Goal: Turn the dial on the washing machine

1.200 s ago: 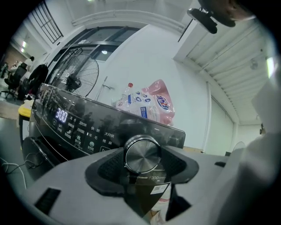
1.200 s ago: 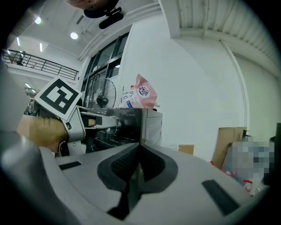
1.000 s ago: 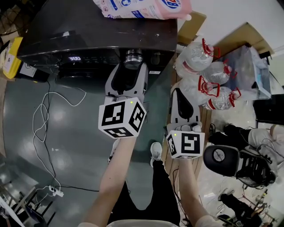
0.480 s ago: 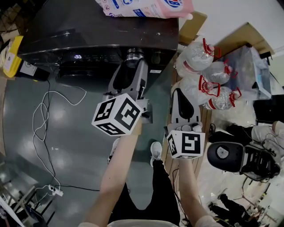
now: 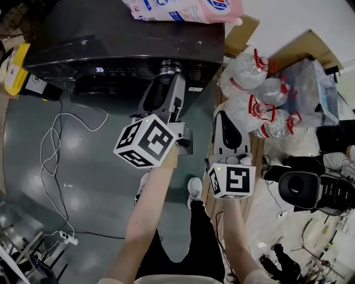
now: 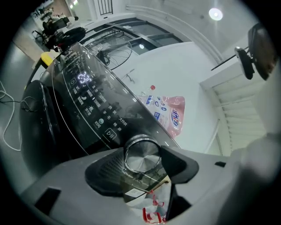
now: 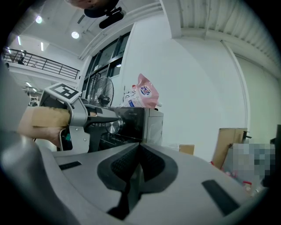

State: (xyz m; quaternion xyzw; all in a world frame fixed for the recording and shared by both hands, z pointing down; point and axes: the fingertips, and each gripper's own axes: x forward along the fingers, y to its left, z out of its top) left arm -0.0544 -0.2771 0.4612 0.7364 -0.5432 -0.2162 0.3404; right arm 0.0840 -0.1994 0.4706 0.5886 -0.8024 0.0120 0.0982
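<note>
I've got my left hand-held gripper (image 6: 143,154) clamped on the dial (image 6: 140,159), a round brushed-metal knob with a shiny rim. The ribbed black pads (image 6: 107,169) press it from either side. The dial sits at the right end of the washer (image 5: 111,39), on its glossy black control panel (image 6: 94,105) beside rows of lit icons. A soft pink pouch (image 5: 183,8) lies on the washer's flat dark top. My right hand-held gripper (image 7: 137,165) hangs off to the right, apart from the machine, ribbed pads pressed together on nothing.

One washing machine (image 5: 111,39), one dial (image 6: 141,156), two grippers (image 5: 168,77) (image 5: 222,115)
</note>
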